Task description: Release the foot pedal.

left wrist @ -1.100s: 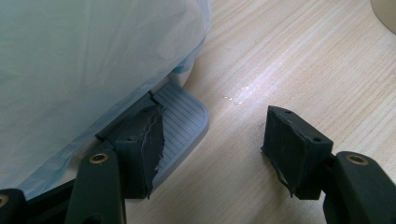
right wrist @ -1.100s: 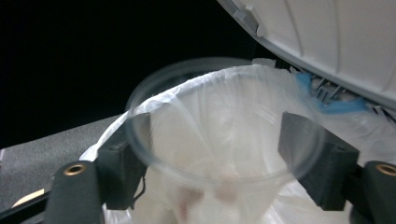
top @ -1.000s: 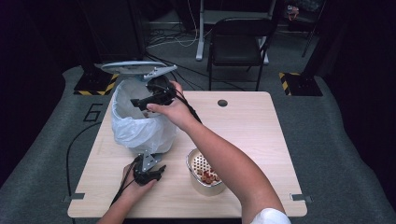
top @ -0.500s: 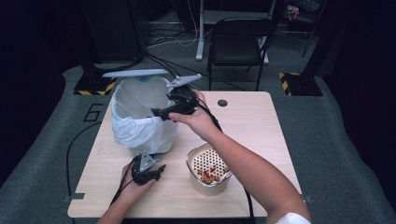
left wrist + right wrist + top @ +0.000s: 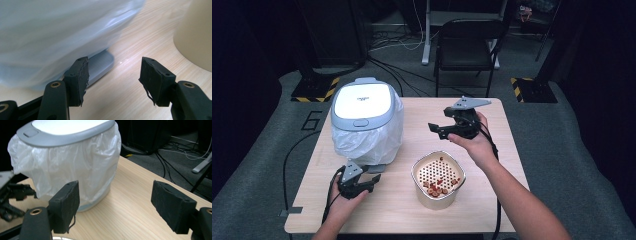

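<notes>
A lidded bin (image 5: 367, 117) lined with a white bag stands at the worktop's (image 5: 412, 210) left rear, its pedal (image 5: 100, 66) just ahead of the left tool (image 5: 373, 178), whose jaws hold nothing. The right tool (image 5: 437, 129) hovers beside the bin, its empty jaws just narrowing, above a perforated cream basket (image 5: 438, 181) of red bits.

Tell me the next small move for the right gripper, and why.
Probably lower the right gripper to the rim of the beige tub with the perforated insert. Its jaws stand open and empty, it hovers just behind the tub, small red pieces lie inside, and the grey-lidded bin lined with a white plastic bag is closed.
</notes>
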